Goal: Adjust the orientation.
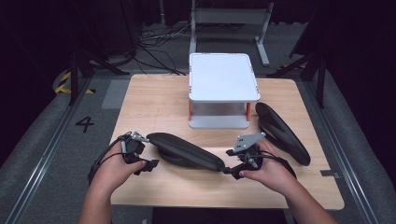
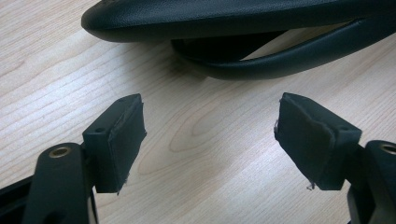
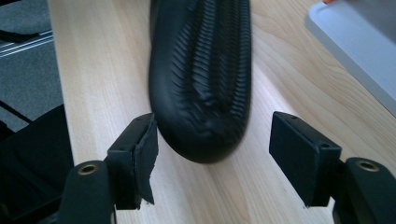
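Black armrest pad lies lower centre on the bench. Right gripper jaws released w/ pad tip between; left gripper released nearby. Rounded tip may slip out on closing.

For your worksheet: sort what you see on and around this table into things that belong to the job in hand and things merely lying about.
In the job:
- near black sandal, lying between both grippers
- left gripper, jaws open beside it
- right gripper, jaws open at its tip

Lying about:
- second black sandal, at the right
- white two-tier stand
- wooden table
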